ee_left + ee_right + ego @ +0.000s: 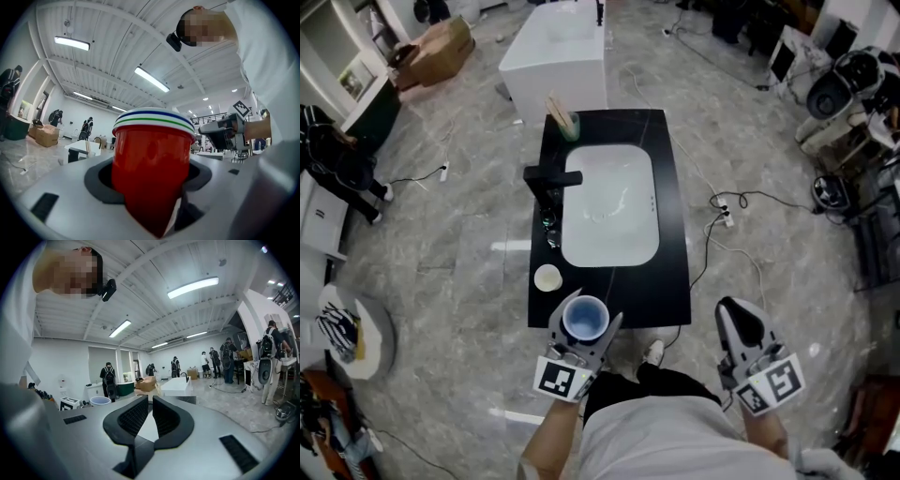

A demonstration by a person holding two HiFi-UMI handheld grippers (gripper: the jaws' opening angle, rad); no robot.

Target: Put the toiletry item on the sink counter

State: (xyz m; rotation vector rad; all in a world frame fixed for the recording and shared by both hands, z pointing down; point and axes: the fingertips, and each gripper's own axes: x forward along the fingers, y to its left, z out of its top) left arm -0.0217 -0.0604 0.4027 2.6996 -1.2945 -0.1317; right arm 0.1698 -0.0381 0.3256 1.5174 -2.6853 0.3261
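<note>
Your left gripper has its fingers clamped on the red cup, held upright over the near left edge of the bench. Your right gripper, fingers almost together on nothing, sits off the bench's side. Free black surface lies just ahead, between the white disc and the basin

There are two grippers, the left gripper and the right gripper. One red cup with a striped rim is in view. One black sink counter carries one white basin, one black faucet, one small round white dish and one green holder of thin sticks, too fine to count. On the floor are one white tub and one cardboard box.
</note>
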